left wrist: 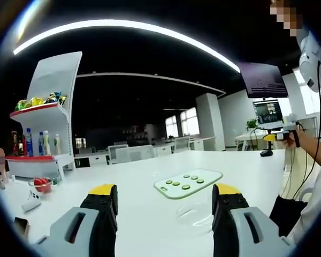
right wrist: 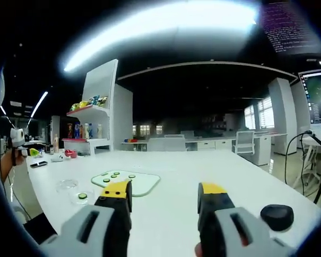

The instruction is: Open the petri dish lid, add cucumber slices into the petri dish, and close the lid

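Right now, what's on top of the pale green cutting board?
The cutting board carries loose cucumber slices, dark green discs in rough rows, six countable in the left gripper view. Nothing covers them. In the right gripper view the left jaw tip hides the board's near edge.

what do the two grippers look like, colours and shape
Both match: the left gripper and right gripper each have two blocky black jaws capped with yellow tips, set on pale grey housings with a dark slot in each side.

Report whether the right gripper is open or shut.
Open. In the right gripper view the right gripper has its two yellow-tipped jaws standing wide apart above the white table, with nothing between them.
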